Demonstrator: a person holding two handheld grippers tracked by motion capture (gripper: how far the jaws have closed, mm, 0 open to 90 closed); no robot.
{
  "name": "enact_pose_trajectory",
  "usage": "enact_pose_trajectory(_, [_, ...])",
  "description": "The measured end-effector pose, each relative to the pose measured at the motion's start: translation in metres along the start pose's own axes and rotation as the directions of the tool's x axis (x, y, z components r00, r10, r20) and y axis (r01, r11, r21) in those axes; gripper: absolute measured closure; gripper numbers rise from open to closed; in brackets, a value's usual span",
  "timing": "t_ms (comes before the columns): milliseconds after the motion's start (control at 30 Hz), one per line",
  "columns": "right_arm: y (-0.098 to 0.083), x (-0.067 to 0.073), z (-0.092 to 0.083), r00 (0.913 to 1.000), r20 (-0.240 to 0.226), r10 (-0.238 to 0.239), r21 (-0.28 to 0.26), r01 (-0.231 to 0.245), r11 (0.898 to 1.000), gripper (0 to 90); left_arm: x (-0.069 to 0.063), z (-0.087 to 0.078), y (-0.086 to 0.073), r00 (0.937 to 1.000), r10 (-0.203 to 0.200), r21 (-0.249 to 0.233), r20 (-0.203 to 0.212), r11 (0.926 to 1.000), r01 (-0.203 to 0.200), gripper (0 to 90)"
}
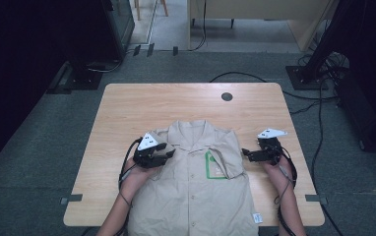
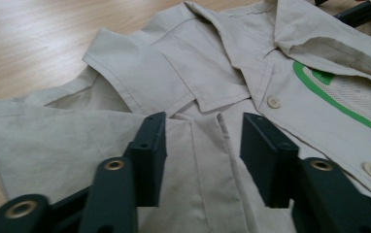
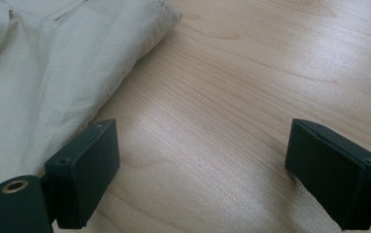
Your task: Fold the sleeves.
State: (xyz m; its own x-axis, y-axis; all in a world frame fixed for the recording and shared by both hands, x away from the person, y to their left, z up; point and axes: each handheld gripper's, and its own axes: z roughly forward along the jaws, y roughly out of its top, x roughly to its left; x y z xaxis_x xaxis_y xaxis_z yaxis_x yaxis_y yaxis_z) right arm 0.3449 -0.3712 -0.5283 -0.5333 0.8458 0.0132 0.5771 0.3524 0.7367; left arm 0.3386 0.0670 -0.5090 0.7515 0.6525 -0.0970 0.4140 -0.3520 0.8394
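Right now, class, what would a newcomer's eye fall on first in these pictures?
A beige button-up shirt lies on the near half of the wooden table, a green-edged patch on its chest. The left gripper hovers over its folded sleeve, fingers apart; the right gripper waits open beside it over bare wood.

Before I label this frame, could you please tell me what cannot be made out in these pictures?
- Shirt: its hem runs past the bottom edge of the high view.
- Green-edged patch: lettering too small in the high view; cut by the right edge in the left gripper view.
- White tag: print too small.
- Left sleeve: hidden under the left gripper and hand.
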Motion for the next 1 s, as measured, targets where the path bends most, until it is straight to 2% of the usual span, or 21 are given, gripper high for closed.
enact_pose_trajectory(133, [0.0,0.0,0.0,1.0,0.0,0.0,0.0,0.0,1.0,12.0,0.0,-0.002,0.001,0.9998,0.013,-0.025,-0.014,0.9996,-0.014,41.1])
enact_pose_trajectory(300, [0.0,0.0,0.0,1.0,0.0,0.0,0.0,0.0,1.0,11.9,0.003,-0.005,0.0,0.9997,0.02,-0.025,-0.016,0.9995,-0.021,39.5])
enact_pose_trajectory(400, [0.0,0.0,0.0,1.0,0.0,0.0,-0.001,0.0,1.0,11.9,0.006,-0.007,0.0,0.9999,0.0,-0.017,-0.012,0.9999,0.0,39.5])
enact_pose_trajectory(600, [0.0,0.0,0.0,1.0,0.0,0.0,-0.001,0.0,1.0,11.9,0.014,-0.014,-0.001,0.9994,-0.007,-0.031,-0.033,0.9995,0.006,30.8])
enact_pose_trajectory(733, [0.0,0.0,0.0,1.0,0.001,0.001,-0.001,-0.001,1.0,11.9,0.016,-0.017,-0.003,0.9991,0.012,-0.045,-0.04,0.9989,-0.013,28.1])
enact_pose_trajectory(800, [0.0,0.0,0.0,1.0,0.001,0.001,-0.001,-0.001,1.0,12.0,0.016,-0.018,-0.003,0.9983,0.019,-0.044,-0.056,0.9988,-0.021,26.3])
enact_pose_trajectory(1000, [0.0,0.0,0.0,1.0,0.003,0.002,0.0,-0.002,1.0,11.9,0.019,-0.023,-0.003,0.998,0.017,-0.046,-0.061,0.9987,-0.02,25.7])
